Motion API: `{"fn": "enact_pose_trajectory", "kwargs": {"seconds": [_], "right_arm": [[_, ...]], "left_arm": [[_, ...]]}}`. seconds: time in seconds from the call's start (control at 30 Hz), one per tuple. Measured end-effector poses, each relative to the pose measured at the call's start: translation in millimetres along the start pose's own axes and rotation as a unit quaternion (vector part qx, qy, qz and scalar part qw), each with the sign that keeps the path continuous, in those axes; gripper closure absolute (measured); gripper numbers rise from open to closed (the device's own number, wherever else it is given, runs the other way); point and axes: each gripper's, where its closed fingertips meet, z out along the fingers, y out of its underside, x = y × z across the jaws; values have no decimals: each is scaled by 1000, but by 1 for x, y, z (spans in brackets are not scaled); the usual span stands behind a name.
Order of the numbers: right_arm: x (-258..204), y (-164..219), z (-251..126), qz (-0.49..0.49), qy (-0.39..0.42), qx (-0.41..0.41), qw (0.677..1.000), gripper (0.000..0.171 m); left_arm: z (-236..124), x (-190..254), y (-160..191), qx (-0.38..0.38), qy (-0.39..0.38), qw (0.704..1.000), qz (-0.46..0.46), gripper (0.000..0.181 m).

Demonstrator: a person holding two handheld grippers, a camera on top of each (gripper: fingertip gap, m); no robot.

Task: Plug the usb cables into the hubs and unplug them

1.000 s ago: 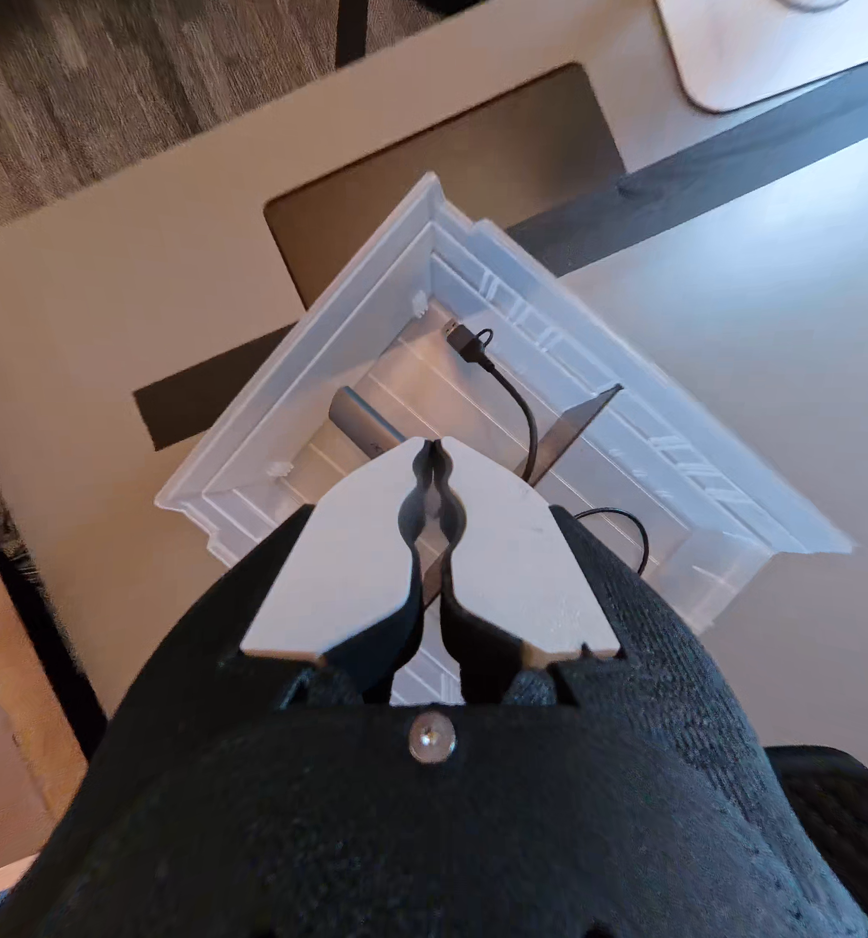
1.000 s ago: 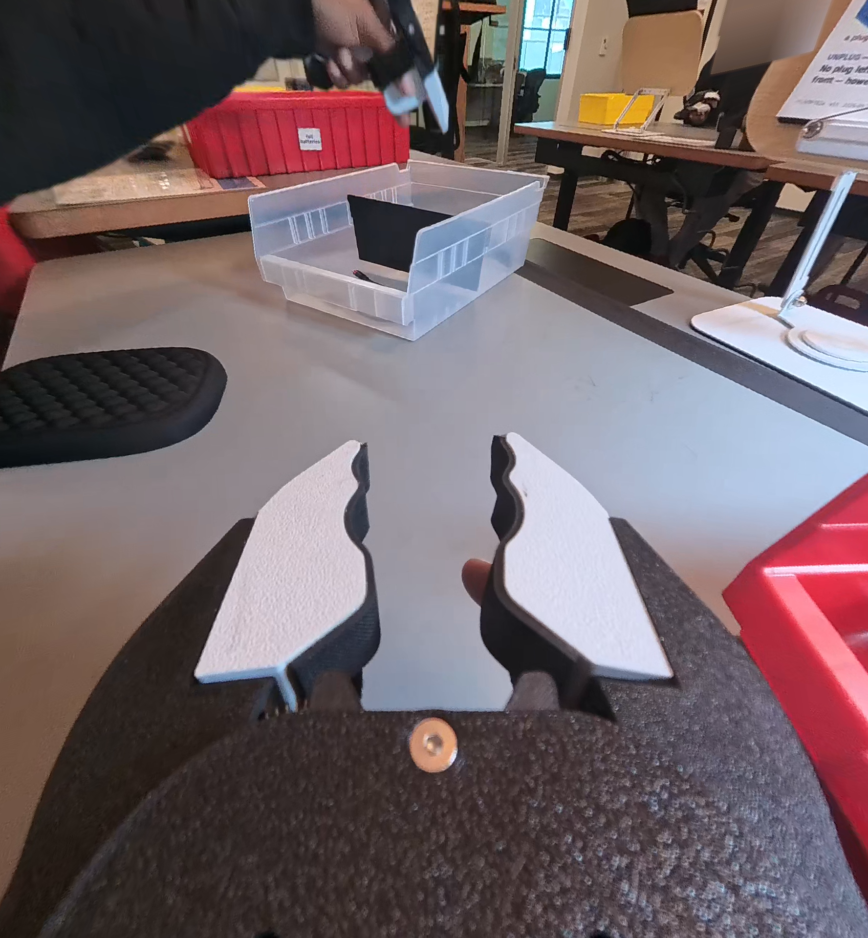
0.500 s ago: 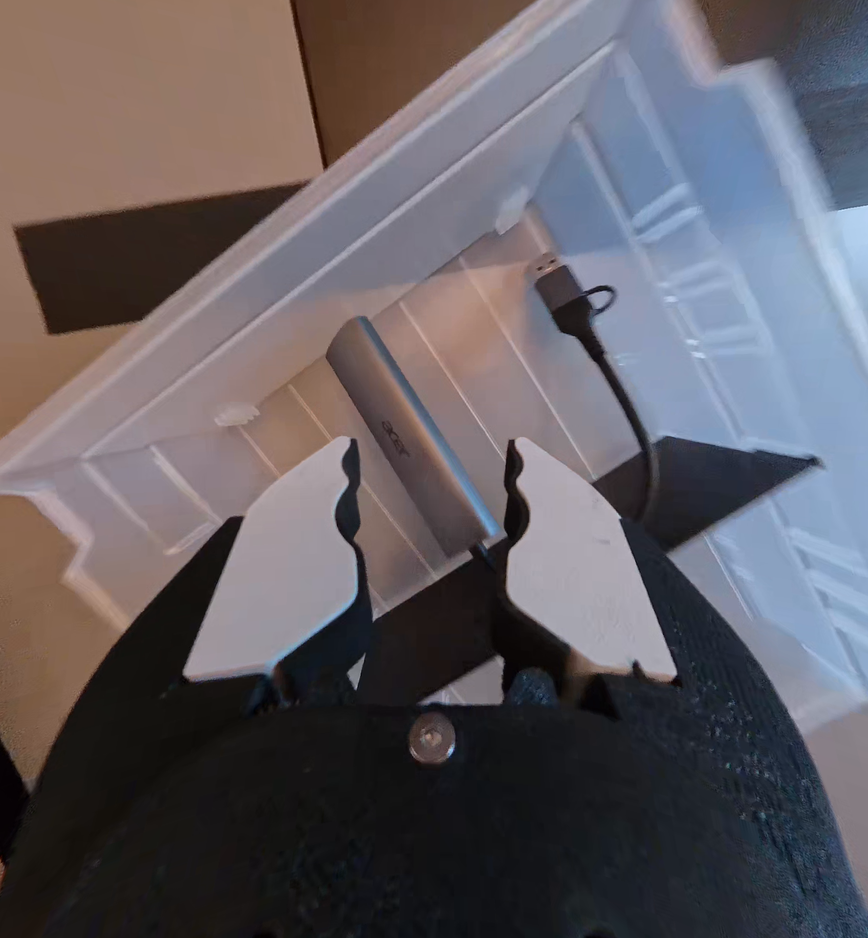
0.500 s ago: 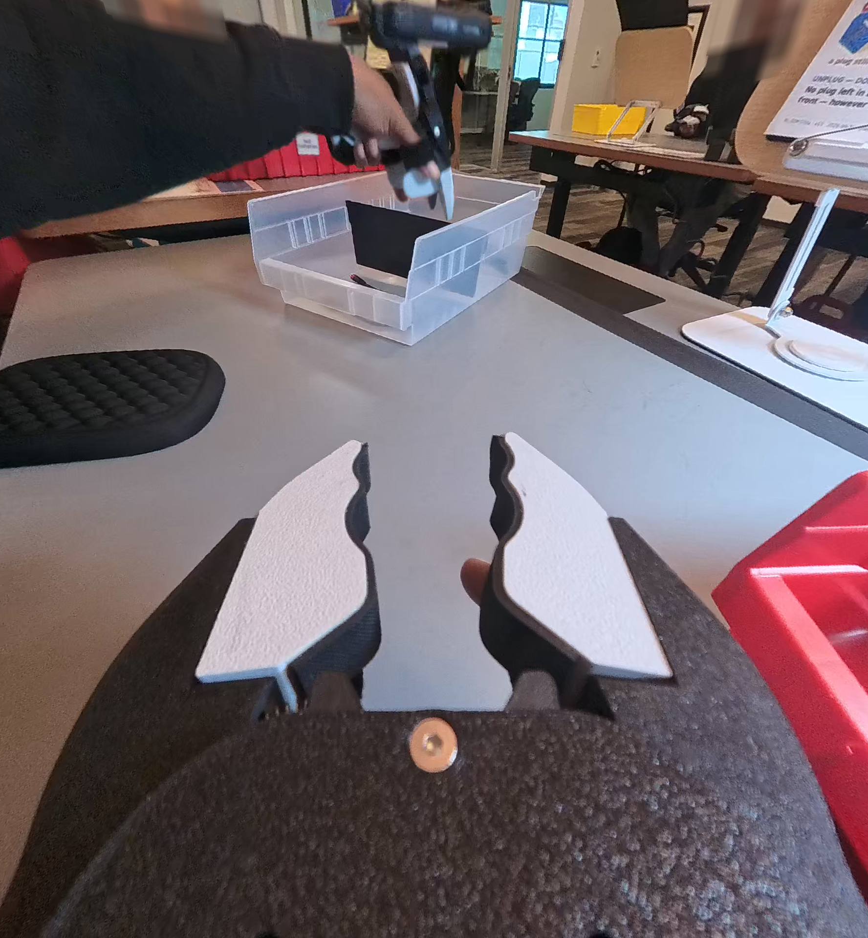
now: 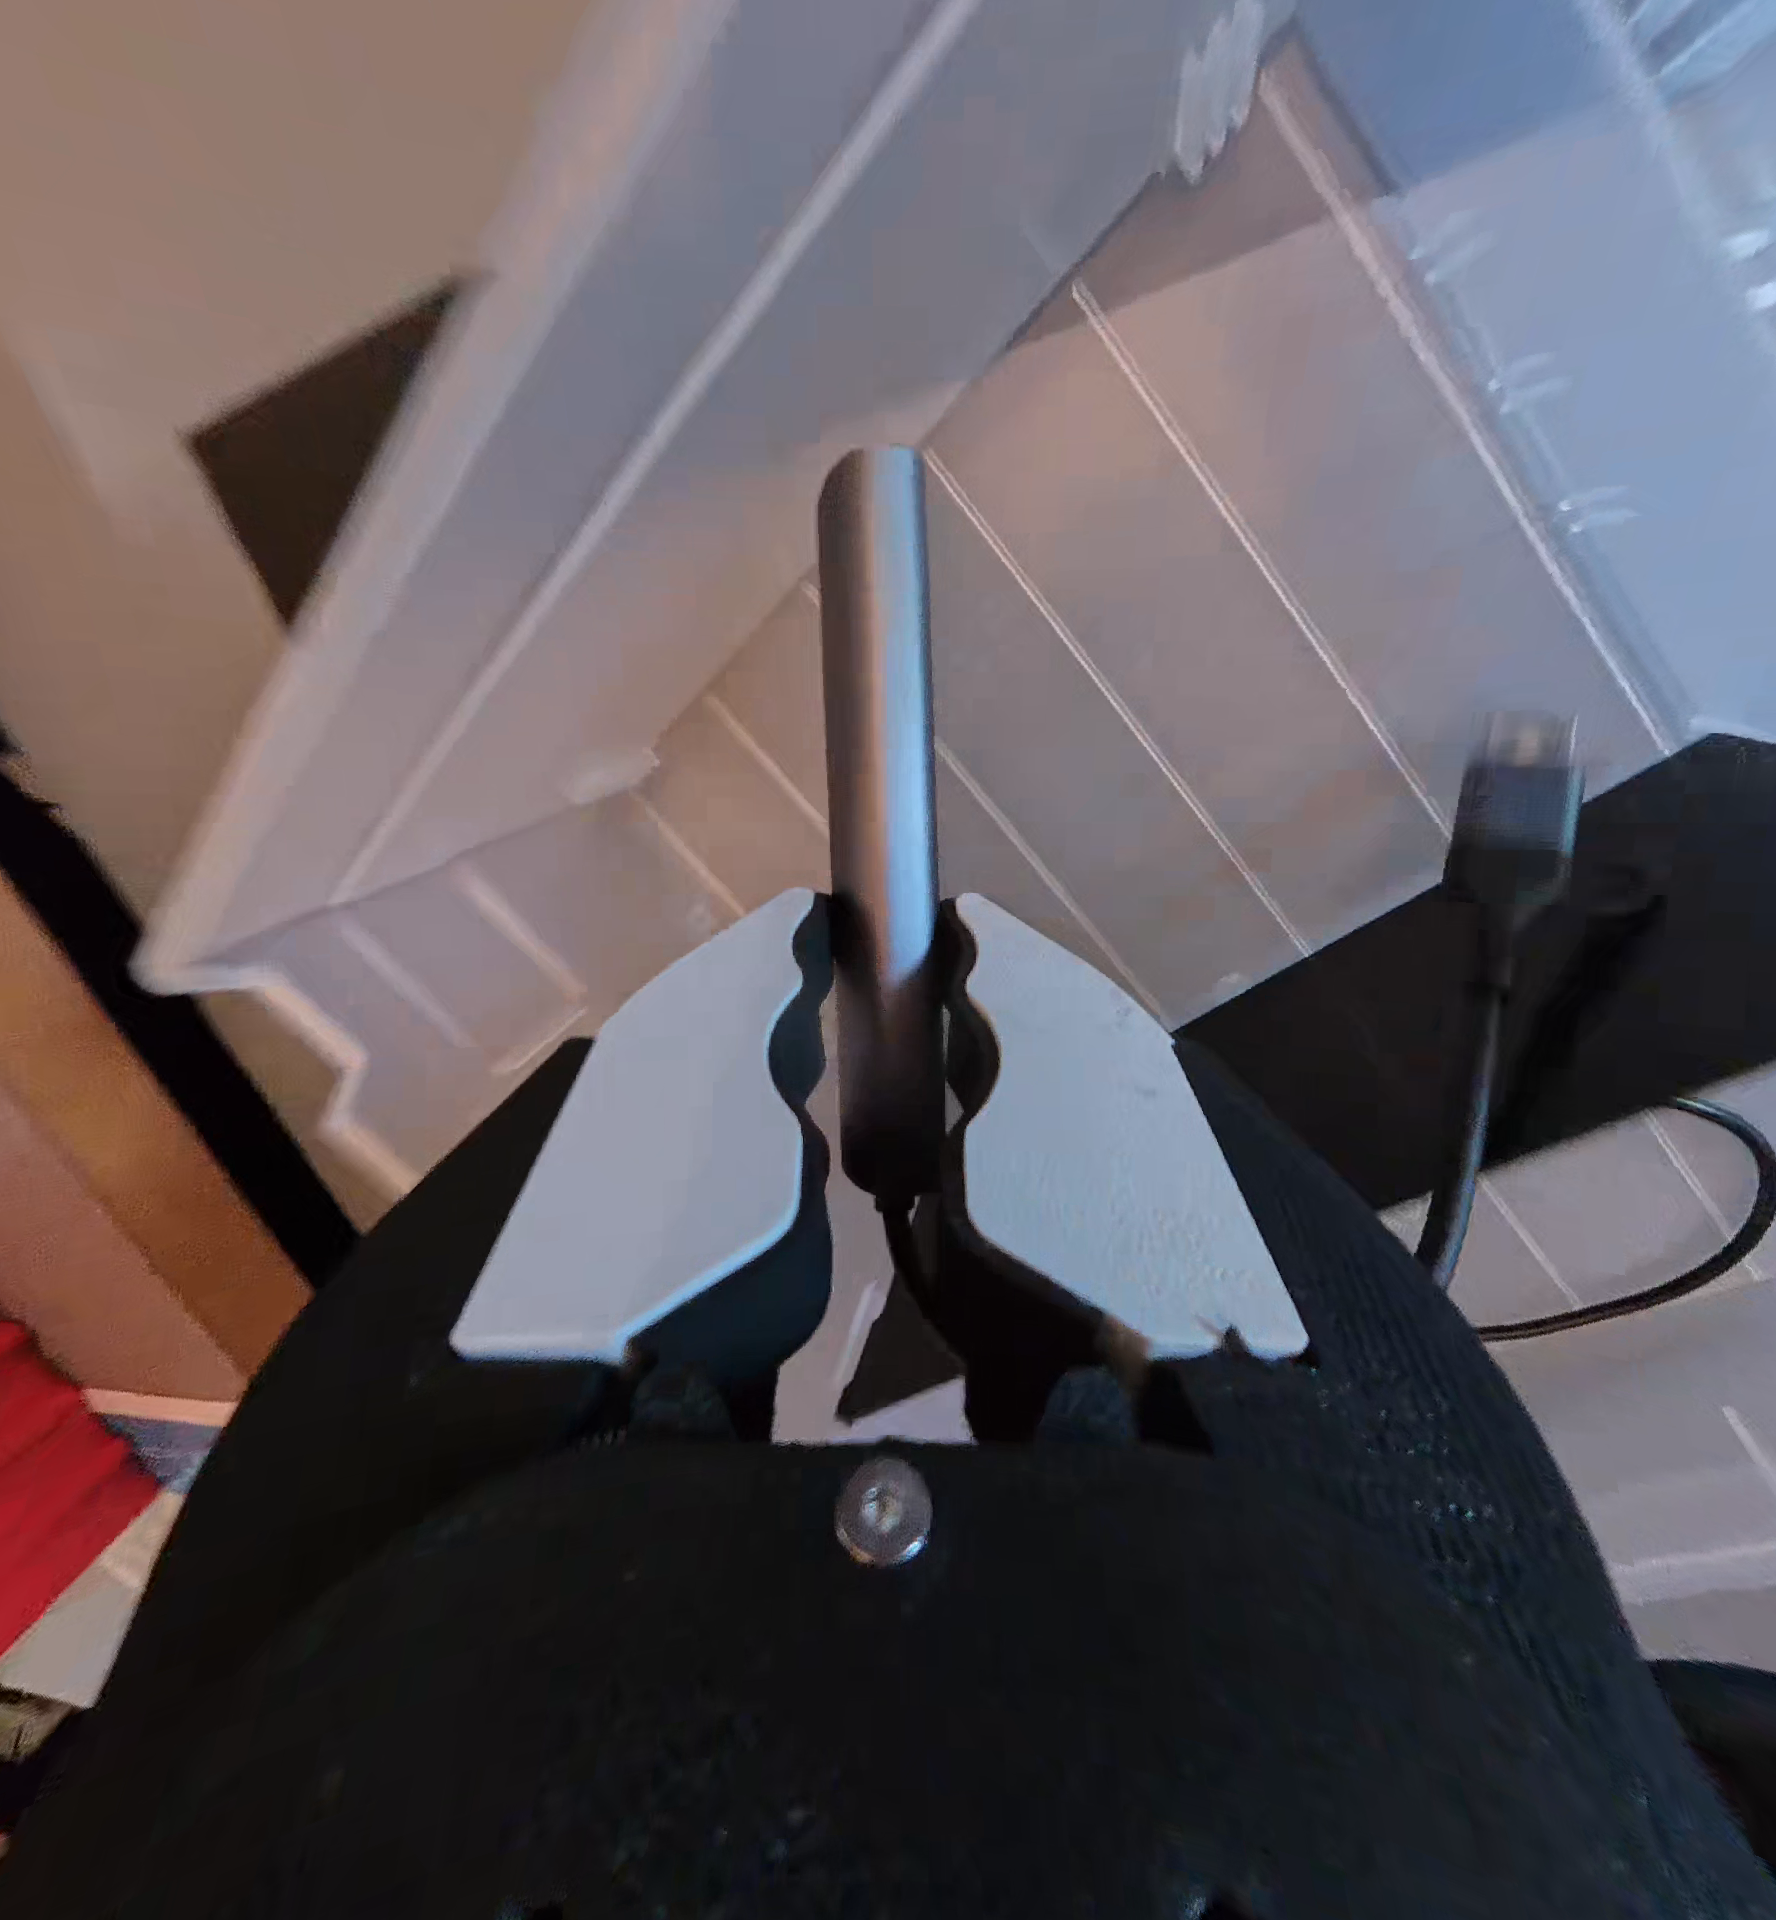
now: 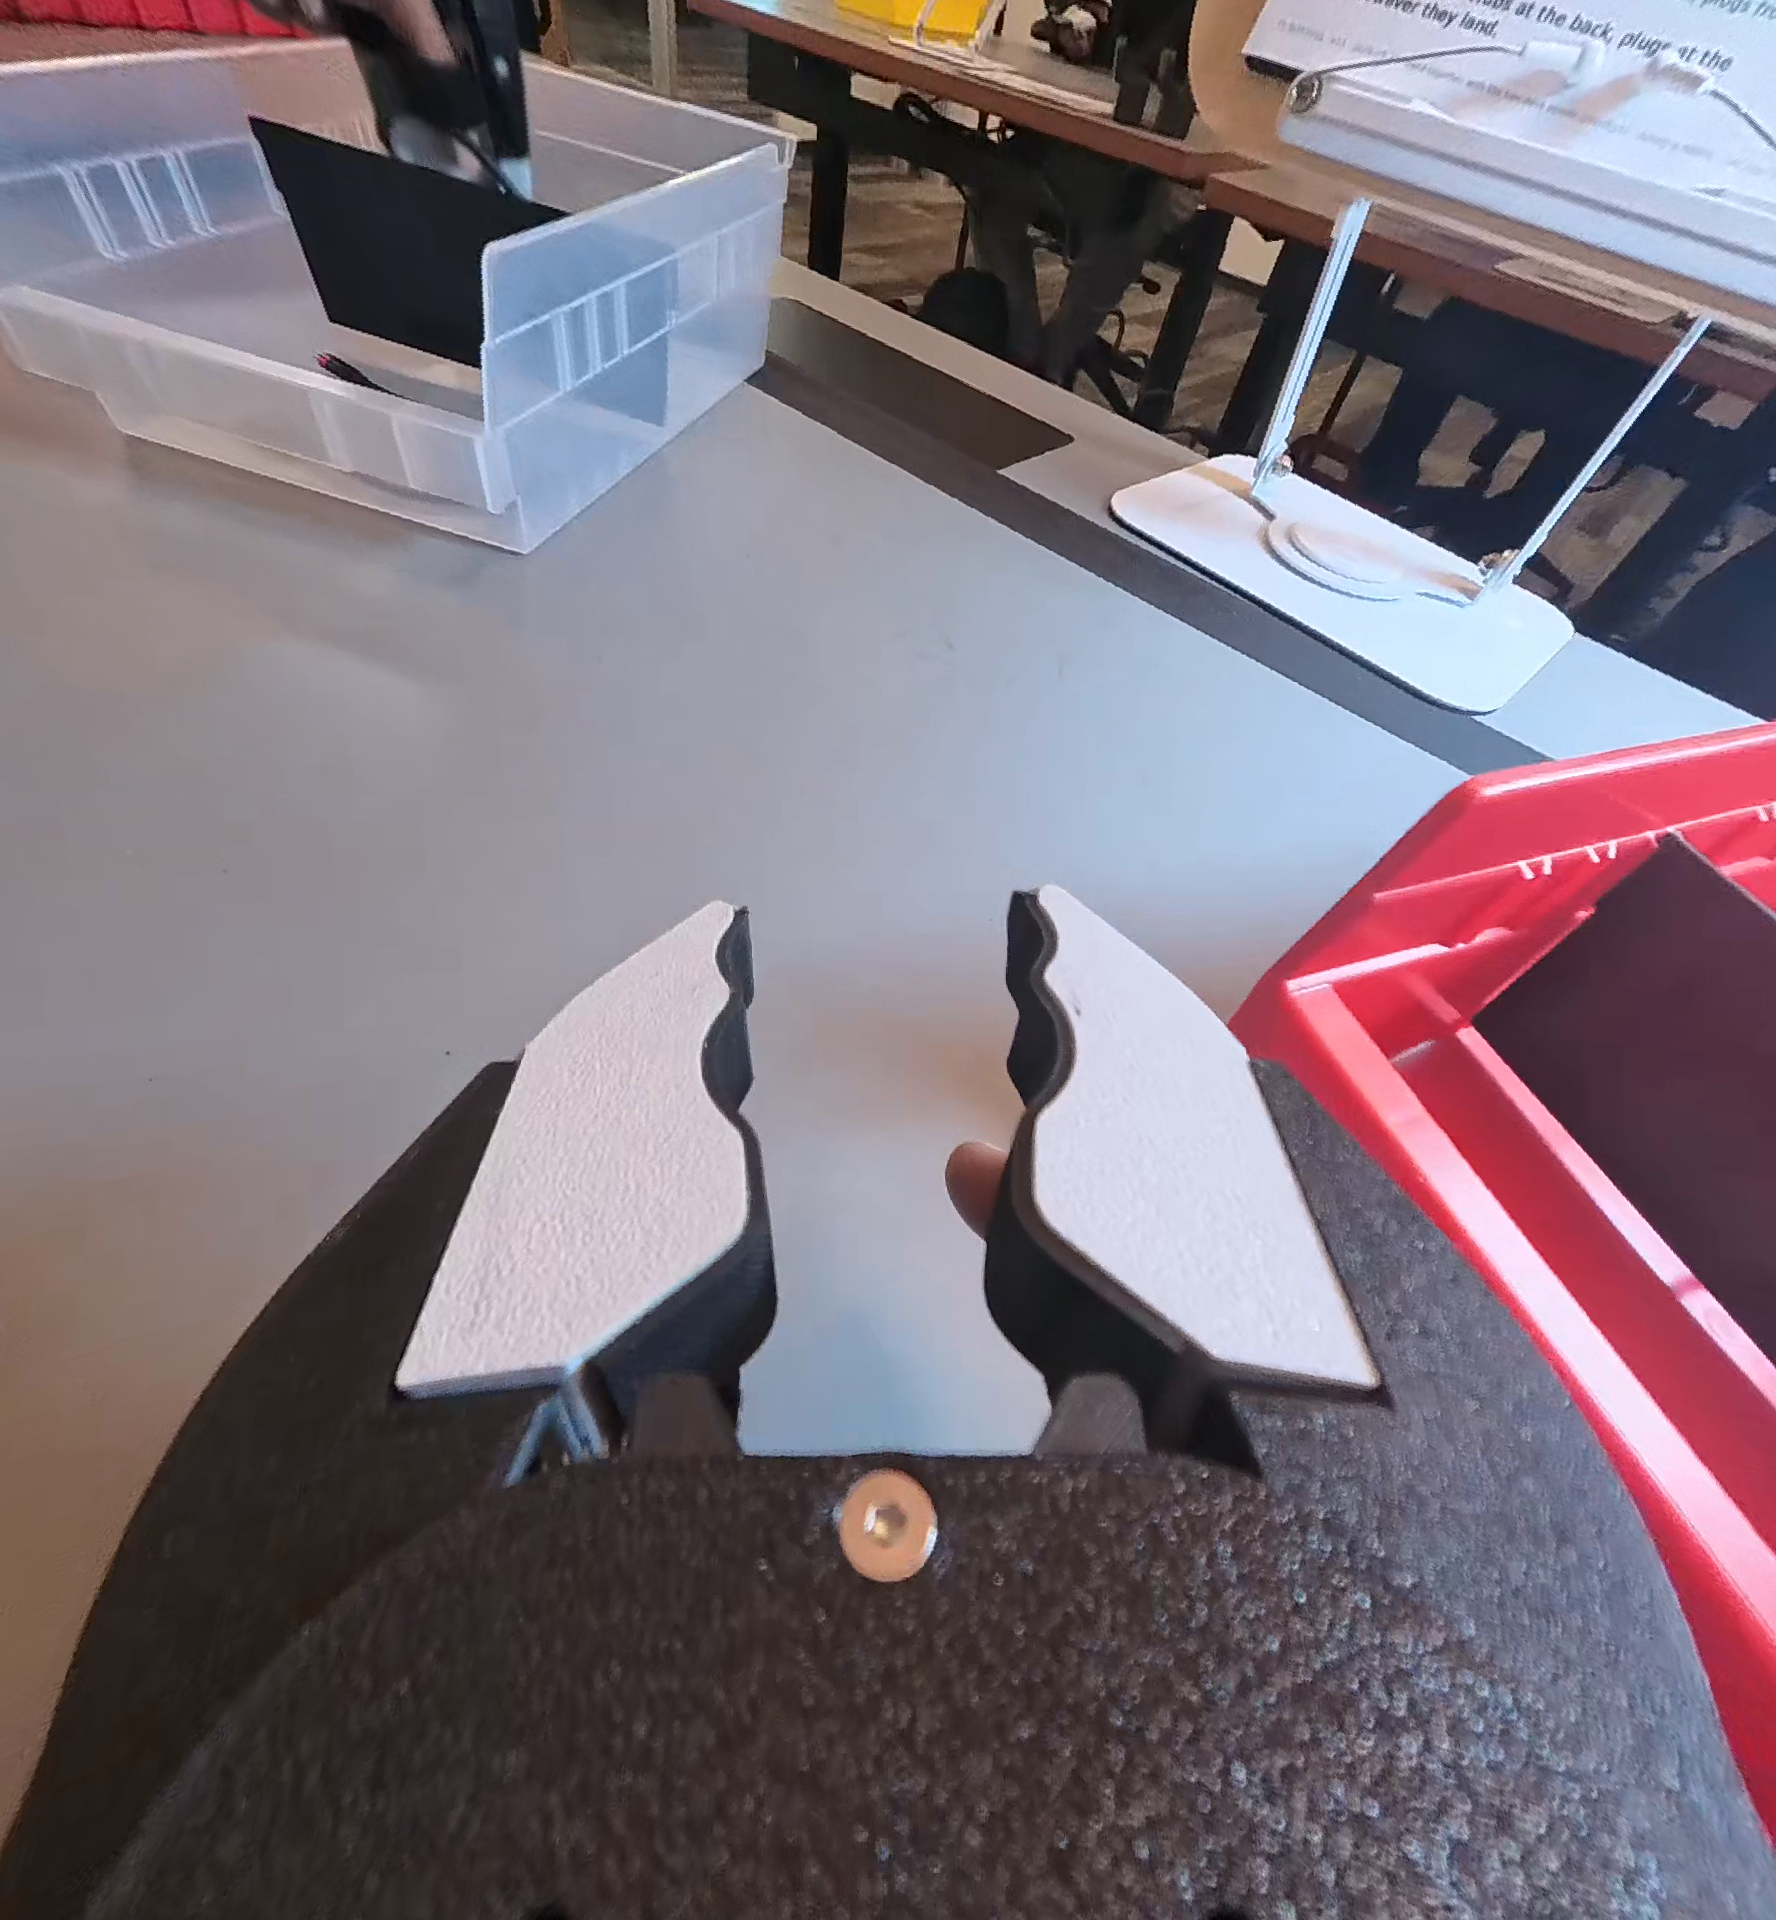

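Hub (image 5: 879, 790) sits pinched in the left tongs (image 5: 882, 914) above the clear bin (image 5: 572, 436), long axis pointing straight ahead, its plug (image 5: 1512, 821) dangling right. Right tongs (image 6: 879, 935) hover spread over the counter (image 6: 448, 727), well apart.

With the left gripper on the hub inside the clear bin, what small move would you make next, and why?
Probably lift the hub straight up out of the bin. The left gripper has its jaws shut on the hub's cable end, and its plug dangles free, while the right gripper waits open over the table.
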Motion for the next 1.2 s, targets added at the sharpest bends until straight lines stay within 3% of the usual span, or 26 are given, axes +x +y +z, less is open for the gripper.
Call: {"fn": "enact_pose_trajectory", "kwargs": {"seconds": [0.03,0.2,0.33,0.43,0.57,0.77,0.87,0.97,1.03,1.13,1.2], "right_arm": [[0,0,0,-2,2,0,1000,123],[-1,-2,-1,-9,8,3,1000,123],[-1,-3,-2,-12,10,3,1000,123],[-1,-3,-1,-11,5,6,1000,123],[-8,-9,-2,-7,-24,32,999,123],[-29,-21,-6,10,-101,85,991,125],[-41,-28,-10,27,-150,112,982,125],[-61,-39,-19,43,-226,143,962,125],[-74,-49,-30,45,-271,170,946,124],[-75,-55,-34,54,-274,181,943,122],[-72,-53,-32,32,-261,179,948,122]], "left_arm": [[-12,-5,-3,20,-9,1000,1,162],[-84,-28,-16,121,-72,990,21,162],[-156,-28,-29,240,-126,961,57,162],[-206,10,-30,342,-116,927,101,162],[-241,113,-8,456,-34,869,190,162],[-226,296,58,545,169,768,290,162],[-216,365,89,563,255,706,345,163],[-208,407,115,565,284,663,401,163],[-201,418,122,564,277,655,419,163],[-187,430,133,550,285,641,454,163],[-178,433,134,531,282,653,461,163]]}}
